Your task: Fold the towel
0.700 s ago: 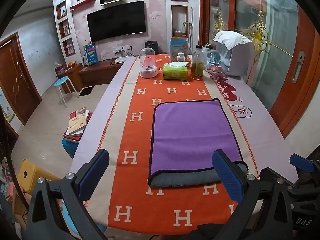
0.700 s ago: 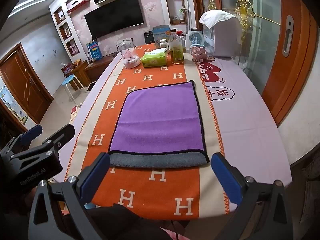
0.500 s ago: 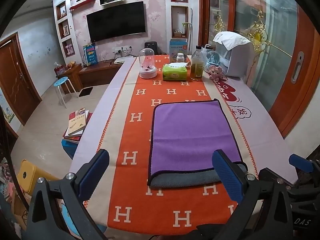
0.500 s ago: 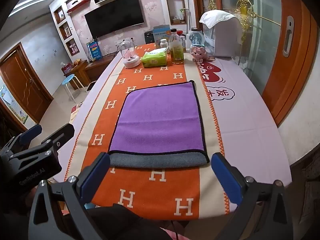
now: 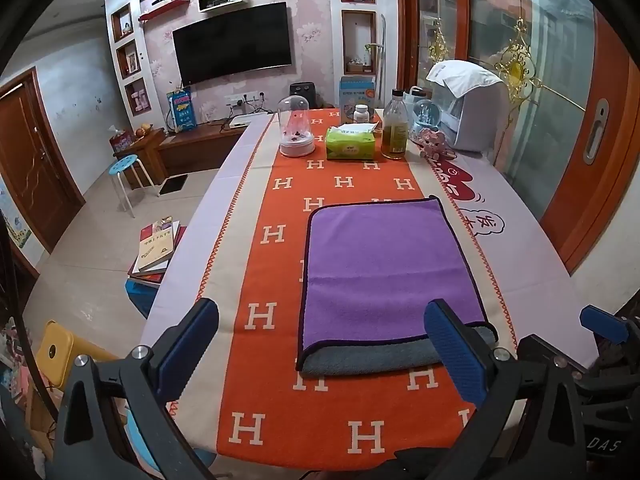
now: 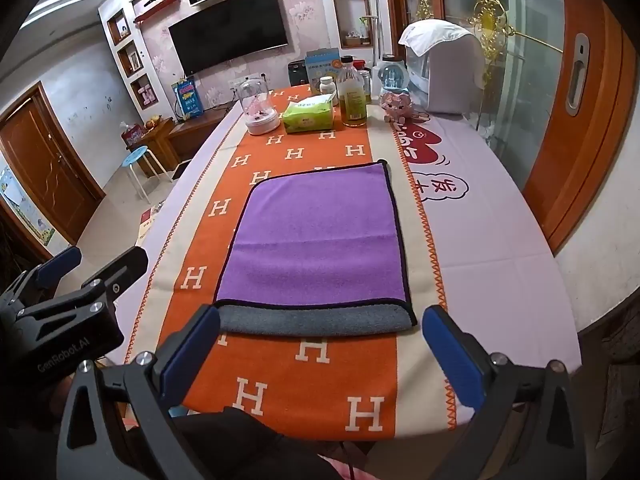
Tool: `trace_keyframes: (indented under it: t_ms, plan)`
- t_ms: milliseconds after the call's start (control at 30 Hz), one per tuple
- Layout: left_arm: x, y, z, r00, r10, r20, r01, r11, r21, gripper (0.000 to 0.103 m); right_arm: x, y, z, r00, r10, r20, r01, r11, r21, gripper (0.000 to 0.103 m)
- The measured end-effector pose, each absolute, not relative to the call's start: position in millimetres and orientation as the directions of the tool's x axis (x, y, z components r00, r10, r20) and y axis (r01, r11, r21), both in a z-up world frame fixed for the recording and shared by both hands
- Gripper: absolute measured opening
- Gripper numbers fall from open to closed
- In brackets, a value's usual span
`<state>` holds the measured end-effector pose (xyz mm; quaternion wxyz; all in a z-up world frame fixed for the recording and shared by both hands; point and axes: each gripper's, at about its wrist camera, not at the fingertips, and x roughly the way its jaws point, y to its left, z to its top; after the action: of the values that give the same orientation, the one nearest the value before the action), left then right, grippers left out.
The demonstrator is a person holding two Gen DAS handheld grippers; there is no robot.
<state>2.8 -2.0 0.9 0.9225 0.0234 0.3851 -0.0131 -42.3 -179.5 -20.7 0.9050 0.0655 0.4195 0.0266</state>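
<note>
Towel [image 6: 316, 248] beyond spread fingers [image 6: 192, 350], seemingly untouched.

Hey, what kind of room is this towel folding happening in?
Most likely a home living or dining room: a wall-mounted TV with display shelves around it, and a long table with tissues and a bottle beyond the purple towel.

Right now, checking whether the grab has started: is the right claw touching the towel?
Apart. In the right wrist view the right claw hangs open above the table's near edge; orange cloth shows between its fingers and the towel.
</note>
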Motion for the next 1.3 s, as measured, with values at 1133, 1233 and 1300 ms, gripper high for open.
trace_keyframes:
  t_ms: [1133,1233,1300]
  plan:
    - [-7.1,-21.5,-14.7,0.631,0.04,-0.775,-0.051,0.999,0.011,0.102,-43.0,-217.0,-32.8,0.628,0.17,-0.759,-0.054,0.983,0.175,0.101]
    - [-8.6,-24.5,-17.8,0.622,0.042,-0.782,-0.068,0.998,0.0,0.102,-42.8,-222.2,-34.1,0.624,0.175,-0.761,-0.067,0.983,0.17,0.101]
    - [-9.5,-26.3,-19.7,0.62,0.044,-0.783,-0.071,0.997,0.0,0.102,-43.7,-226.3,-33.8,0.627,0.177,-0.758,-0.074,0.983,0.169,0.101]
